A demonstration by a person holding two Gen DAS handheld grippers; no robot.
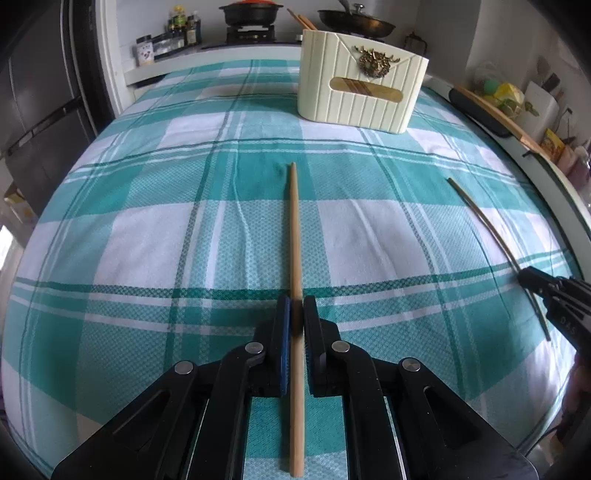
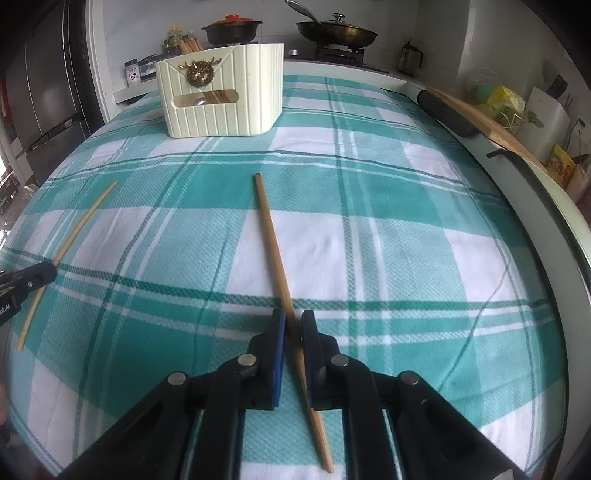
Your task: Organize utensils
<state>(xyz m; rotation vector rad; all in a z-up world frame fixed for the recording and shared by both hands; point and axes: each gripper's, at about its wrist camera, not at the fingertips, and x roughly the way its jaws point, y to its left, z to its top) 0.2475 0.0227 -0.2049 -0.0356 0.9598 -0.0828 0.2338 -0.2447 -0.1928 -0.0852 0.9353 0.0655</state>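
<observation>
A cream ribbed utensil holder (image 1: 360,90) with a brass ornament stands at the far side of the green plaid cloth; it also shows in the right wrist view (image 2: 221,96) with several chopsticks inside. My left gripper (image 1: 296,306) is shut on a wooden chopstick (image 1: 294,236) that points towards the holder. My right gripper (image 2: 293,325) is shut on a second chopstick (image 2: 273,243). Each gripper and its chopstick show at the edge of the other's view: the right one (image 1: 554,295) with its chopstick (image 1: 487,225), the left one (image 2: 22,284) with its chopstick (image 2: 74,236).
The plaid cloth (image 1: 184,229) covers the table. Behind it is a stove with a black pot (image 1: 251,13) and a frying pan (image 1: 356,22). Spice jars (image 1: 181,26) stand at the back left. A cutting board (image 2: 480,118) and clutter line the right counter.
</observation>
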